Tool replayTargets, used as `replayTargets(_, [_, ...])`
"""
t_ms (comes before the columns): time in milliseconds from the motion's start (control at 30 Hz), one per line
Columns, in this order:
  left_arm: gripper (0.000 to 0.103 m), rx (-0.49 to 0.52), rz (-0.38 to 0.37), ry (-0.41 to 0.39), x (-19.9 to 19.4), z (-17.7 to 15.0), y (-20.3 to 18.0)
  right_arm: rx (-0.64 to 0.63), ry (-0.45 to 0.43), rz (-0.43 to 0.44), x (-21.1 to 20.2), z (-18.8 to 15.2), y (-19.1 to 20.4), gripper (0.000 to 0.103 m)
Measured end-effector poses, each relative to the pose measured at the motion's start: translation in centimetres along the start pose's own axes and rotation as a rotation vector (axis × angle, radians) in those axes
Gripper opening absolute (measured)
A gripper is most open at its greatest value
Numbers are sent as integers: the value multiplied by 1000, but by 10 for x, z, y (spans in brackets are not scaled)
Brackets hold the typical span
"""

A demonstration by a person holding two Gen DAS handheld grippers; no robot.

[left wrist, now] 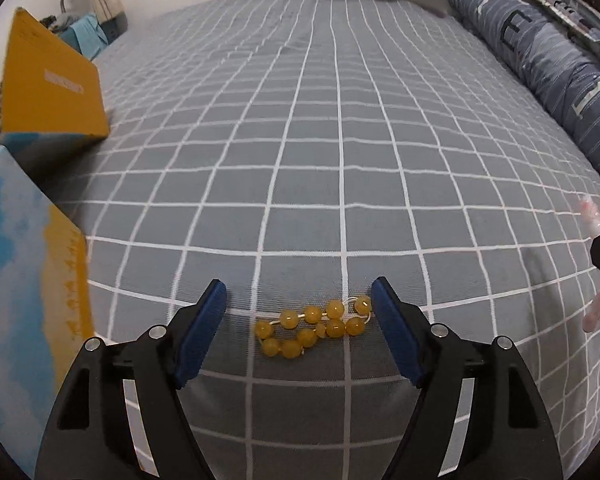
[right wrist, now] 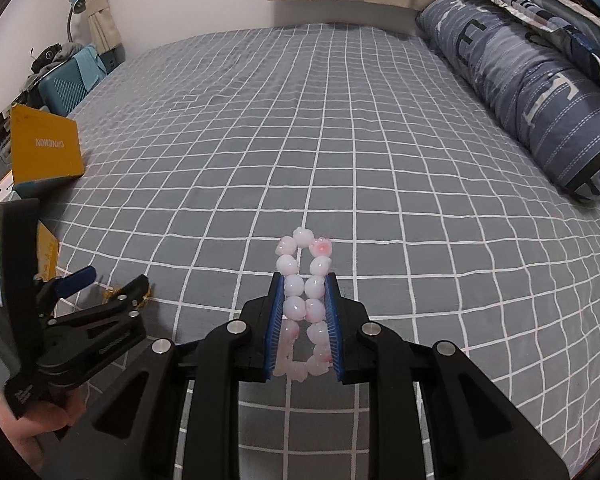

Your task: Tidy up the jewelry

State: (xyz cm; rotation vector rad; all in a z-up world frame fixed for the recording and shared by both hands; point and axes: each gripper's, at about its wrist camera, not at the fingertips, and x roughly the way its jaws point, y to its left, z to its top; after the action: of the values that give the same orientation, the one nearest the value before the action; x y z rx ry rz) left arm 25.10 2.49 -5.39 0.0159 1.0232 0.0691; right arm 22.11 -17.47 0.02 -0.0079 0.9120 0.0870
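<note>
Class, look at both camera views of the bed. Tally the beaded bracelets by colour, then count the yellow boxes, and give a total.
Yellow bead bracelet: 1, lying on the checked bedsheet
Pink bead bracelet: 1, gripped in the right tongs
Yellow boxes: 2, far yellow box and near yellow box
Total: 4

The bed sheet [left wrist: 340,140] is grey with a white grid pattern. The bead bracelet [left wrist: 312,326] lying on it is amber-yellow on pale cord. The second bracelet [right wrist: 304,296] has milky pink beads. The hand-held gripper [right wrist: 303,280] is black with blue pads. The box [left wrist: 48,80] is yellow-topped. The pillow [right wrist: 532,80] is blue-grey, striped.
</note>
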Motion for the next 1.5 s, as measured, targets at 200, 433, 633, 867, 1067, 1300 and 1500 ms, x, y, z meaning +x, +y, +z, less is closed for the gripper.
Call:
replayTargets(200, [48, -23, -28, 30, 8, -3, 3, 3, 3, 6, 4, 1, 0, 19])
replayTargets(433, [9, -34, -45, 51, 4, -4, 6, 5, 1, 6, 4, 1, -1, 19])
replayTargets(633, [9, -24, -42, 9, -13, -3, 5, 9, -2, 5, 4, 2, -3, 19])
replayTargets(867, [9, -41, -42, -48, -38, 5, 12, 14, -16, 6, -3, 1, -3, 19])
replayTargets(1067, [9, -49, -49, -87, -64, 7, 18, 8, -35, 8, -15, 2, 0, 19])
replayTargets(1300, [9, -48, -58, -140, -102, 4, 24, -3, -68, 10, -38, 3, 6, 19])
replayTargets(1500, [9, -52, -60, -175, -130, -1, 33, -16, -93, 12, -59, 3, 12, 19])
